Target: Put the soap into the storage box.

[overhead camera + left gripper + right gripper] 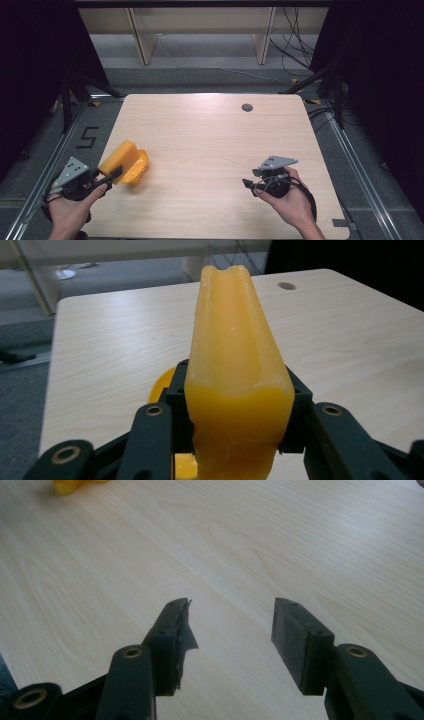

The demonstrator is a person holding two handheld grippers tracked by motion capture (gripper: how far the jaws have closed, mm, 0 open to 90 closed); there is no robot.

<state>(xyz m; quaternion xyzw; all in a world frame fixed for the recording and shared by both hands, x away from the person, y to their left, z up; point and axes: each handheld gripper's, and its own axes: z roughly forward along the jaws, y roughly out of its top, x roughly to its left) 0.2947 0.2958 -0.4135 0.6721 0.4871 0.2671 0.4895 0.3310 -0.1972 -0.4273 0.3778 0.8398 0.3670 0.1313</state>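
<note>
The pale wood-grain table with rounded corners (210, 135) lies bare over most of its top, apart from a small grey round grommet (247, 107) near its far edge at about one o'clock from the centre. At about eight o'clock, close to the table's left edge, the left gripper (111, 174) clamps a yellow-orange waxy wedge-shaped block (235, 365) across its wide base, the narrow notched end pointing away. Gripping the thick end probably gives the pads the firmest purchase. Just below and beside the block sits a rounder yellow piece (137, 167), which may be a shallow dish; whether it holds anything I cannot tell. At four o'clock the right gripper (251, 182) hovers low over bare wood, jaws parted with nothing between them.
</note>
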